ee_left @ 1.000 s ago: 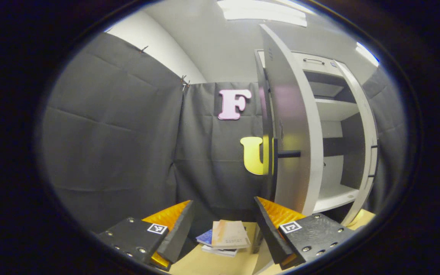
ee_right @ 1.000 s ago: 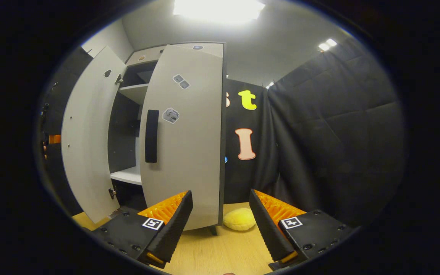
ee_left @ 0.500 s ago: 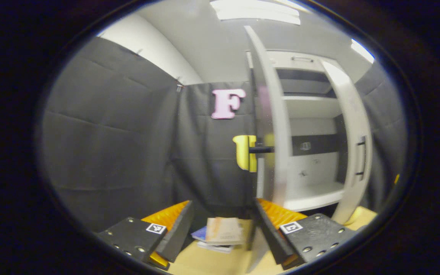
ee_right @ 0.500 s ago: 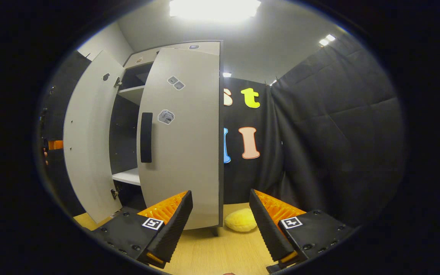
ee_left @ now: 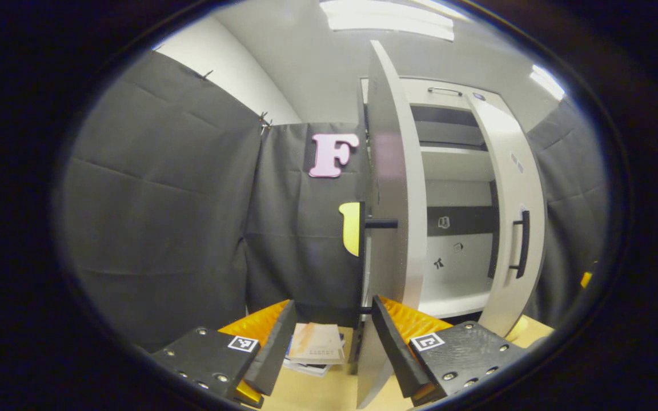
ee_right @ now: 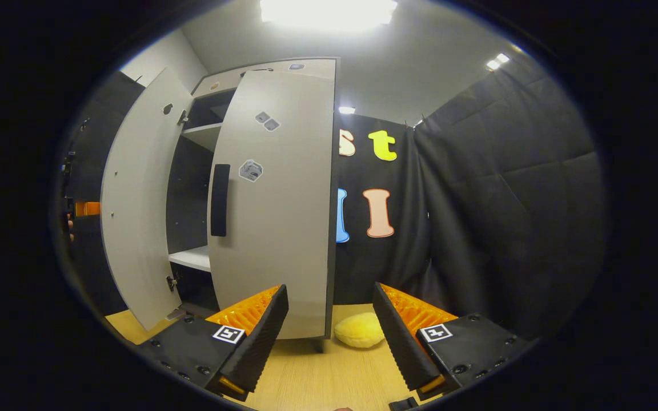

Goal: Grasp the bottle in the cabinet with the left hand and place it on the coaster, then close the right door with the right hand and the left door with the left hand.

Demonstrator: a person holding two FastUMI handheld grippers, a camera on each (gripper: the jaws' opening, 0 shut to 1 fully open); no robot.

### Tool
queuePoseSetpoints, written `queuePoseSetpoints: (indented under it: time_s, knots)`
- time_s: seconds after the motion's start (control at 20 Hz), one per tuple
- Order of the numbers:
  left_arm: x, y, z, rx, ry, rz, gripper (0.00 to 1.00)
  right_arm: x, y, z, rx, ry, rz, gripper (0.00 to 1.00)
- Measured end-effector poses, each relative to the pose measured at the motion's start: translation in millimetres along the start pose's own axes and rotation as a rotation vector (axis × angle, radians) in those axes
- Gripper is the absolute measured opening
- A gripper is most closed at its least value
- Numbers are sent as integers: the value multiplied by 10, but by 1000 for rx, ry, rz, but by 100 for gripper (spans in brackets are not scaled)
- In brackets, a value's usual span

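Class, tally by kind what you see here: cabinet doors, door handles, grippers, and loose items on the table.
Cabinet doors: 2 (left door, right door)
Door handles: 2 ()
Grippers: 2 ()
Loose items: 2 (book stack, yellow object)
Total: 8

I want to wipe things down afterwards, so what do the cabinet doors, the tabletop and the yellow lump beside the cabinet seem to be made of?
Cabinet doors: probably laminated board, smooth matte light grey with a faint sheen and dark edge banding. Tabletop: wood or wood-look laminate, pale with fine straight grain. Yellow lump: looks soft and spongy or plush, with a dull, finely textured surface; which one cannot be told.
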State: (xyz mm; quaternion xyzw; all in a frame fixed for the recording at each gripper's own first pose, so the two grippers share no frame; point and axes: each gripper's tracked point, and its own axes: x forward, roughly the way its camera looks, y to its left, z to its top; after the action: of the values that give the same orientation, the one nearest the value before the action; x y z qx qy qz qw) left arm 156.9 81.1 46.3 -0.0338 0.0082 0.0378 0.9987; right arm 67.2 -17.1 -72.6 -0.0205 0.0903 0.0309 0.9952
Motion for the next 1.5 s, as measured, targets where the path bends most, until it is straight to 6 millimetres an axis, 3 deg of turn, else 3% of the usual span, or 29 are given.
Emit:
queuePoseSetpoints:
  time_s: [0.15, 0.35, 0.5, 1.25, 1.3, 1.35, 1.4, 1.5]
  knots:
    - [28, -287, 0, -15, -3, -51, 89, 0, -113, -31, -10, 7, -16, 95]
    - [40, -449, -16, -44, -2, -85, 88, -33, -314, -72, -6, 21, -47, 95]
    - [57, -436, -6, -37, -7, -94, 88, -46, -420, -88, 3, 27, -62, 95]
    - [219, -823, -34, -6, -18, -179, 88, -154, -839, -201, -1, 43, -90, 95]
    - [226, -812, -31, 5, -21, -176, 75, -154, -859, -211, 1, 46, -87, 95]
    - [221, -812, -23, 17, -24, -173, 90, -157, -851, -230, 6, 50, -79, 95]
    - [217, -808, -24, 24, -27, -171, 83, -153, -838, -236, 13, 53, -68, 95]
    - [214, -806, -25, 30, -30, -169, 83, -133, -787, -230, 16, 52, -41, 92]
